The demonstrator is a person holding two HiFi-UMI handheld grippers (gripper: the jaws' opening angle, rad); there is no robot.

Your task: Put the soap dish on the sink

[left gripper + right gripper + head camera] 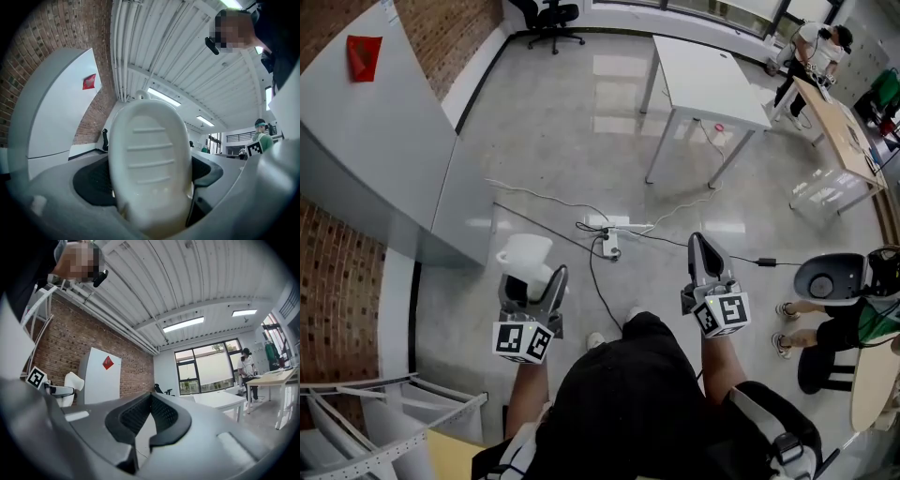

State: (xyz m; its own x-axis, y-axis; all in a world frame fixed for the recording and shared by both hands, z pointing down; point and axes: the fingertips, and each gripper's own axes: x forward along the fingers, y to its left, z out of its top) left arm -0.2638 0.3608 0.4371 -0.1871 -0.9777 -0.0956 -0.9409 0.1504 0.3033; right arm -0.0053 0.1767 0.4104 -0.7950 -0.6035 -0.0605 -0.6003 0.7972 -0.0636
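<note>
Soap dish [150,164]: white, ribbed, one only. It is clamped between the pads of the left tongs [534,277], held level in the air above the floor [562,122] and resting on nothing.

Right tongs [701,248]: jaws closed together, nothing between them.

Progress: pickup done, dish in transit. No sink shows in any view, so reaching it and setting the dish down both remain, by my reading.

Count:
- soap dish 1
- tongs 2
- grey panel [366,141] 1, with 1 red sign [364,56]
- white table [703,75] 1
- office chair [551,17] 1
- power strip [610,246] 1, on the floor
- other people 2, at far right
</note>
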